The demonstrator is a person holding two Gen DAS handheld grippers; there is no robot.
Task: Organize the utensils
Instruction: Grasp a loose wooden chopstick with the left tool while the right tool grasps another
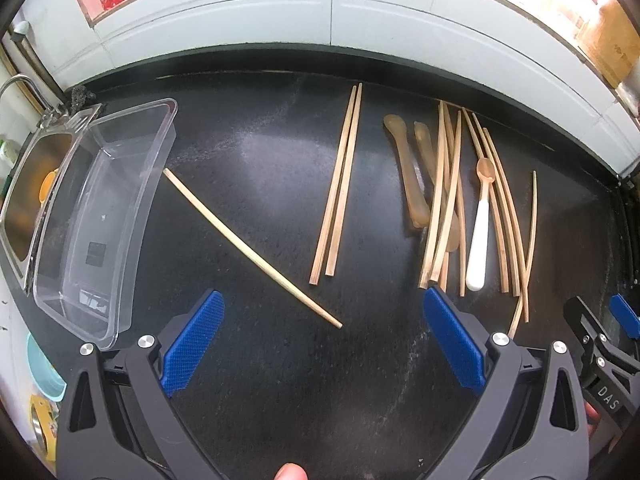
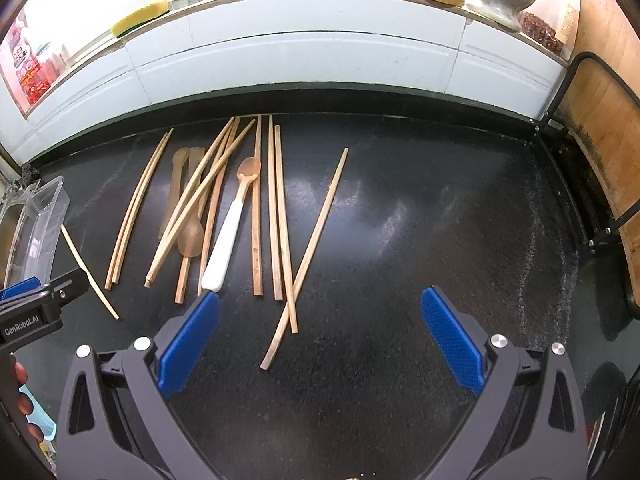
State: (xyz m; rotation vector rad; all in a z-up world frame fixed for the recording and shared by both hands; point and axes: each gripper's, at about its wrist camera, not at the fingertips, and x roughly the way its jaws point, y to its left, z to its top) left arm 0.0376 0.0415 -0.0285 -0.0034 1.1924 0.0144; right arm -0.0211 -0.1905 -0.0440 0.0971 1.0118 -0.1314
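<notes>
Several wooden chopsticks lie scattered on a black counter. One pale chopstick lies alone, slanted, just ahead of my left gripper, which is open and holds nothing. A pair of chopsticks lies parallel further back. To the right is a pile of chopsticks with translucent amber spoons and a white-handled spoon. In the right wrist view the same white-handled spoon and pile of chopsticks sit ahead-left of my open, empty right gripper.
A clear plastic tray stands empty at the left, beside a metal sink. A tiled wall ledge runs along the back. A wooden board leans at the right. The other gripper shows at the left edge.
</notes>
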